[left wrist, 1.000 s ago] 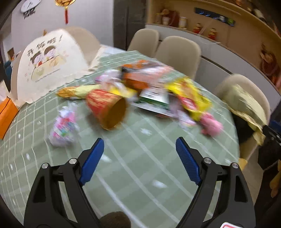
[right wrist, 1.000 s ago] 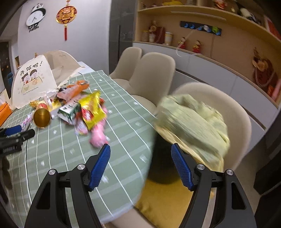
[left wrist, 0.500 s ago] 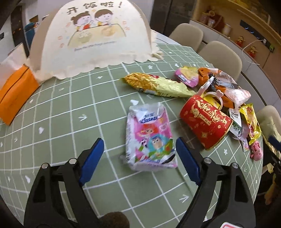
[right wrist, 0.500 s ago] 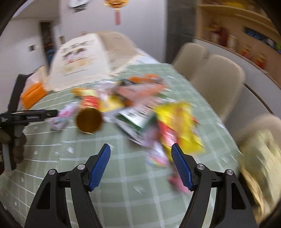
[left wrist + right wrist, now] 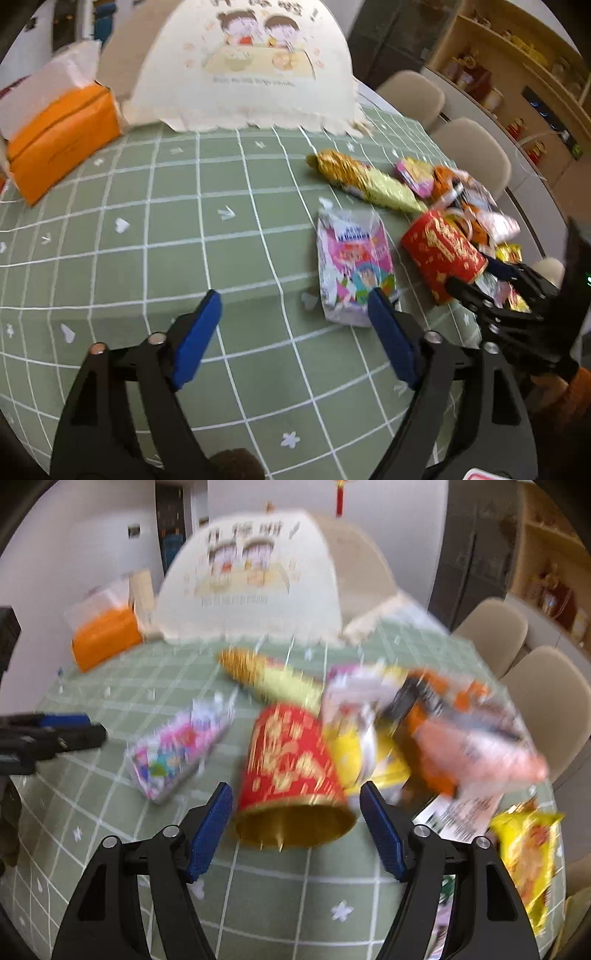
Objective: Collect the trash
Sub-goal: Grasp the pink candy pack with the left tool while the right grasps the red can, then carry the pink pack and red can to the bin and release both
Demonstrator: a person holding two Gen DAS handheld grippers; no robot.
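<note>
A pile of trash lies on the green checked tablecloth (image 5: 155, 229). A red and gold paper cup (image 5: 291, 771) lies on its side, mouth towards my right gripper (image 5: 295, 827), which is open with the cup's rim between its fingertips. A pink cartoon snack packet (image 5: 352, 266) lies flat just ahead of my open, empty left gripper (image 5: 295, 332), by its right finger. A gold wrapper (image 5: 362, 181), orange and yellow packets (image 5: 461, 716) lie beyond. In the left wrist view the right gripper (image 5: 480, 284) sits at the cup (image 5: 443, 254).
A cream dome food cover (image 5: 243, 66) stands at the back of the table. An orange tissue box (image 5: 59, 136) sits at the back left. Beige chairs (image 5: 472, 151) ring the table's far right side. Shelves line the right wall.
My right gripper has swung in and closed on the pile until the red cup sits between its open fingers. My left gripper has shifted left, so the pink packet now lies by its right finger.
</note>
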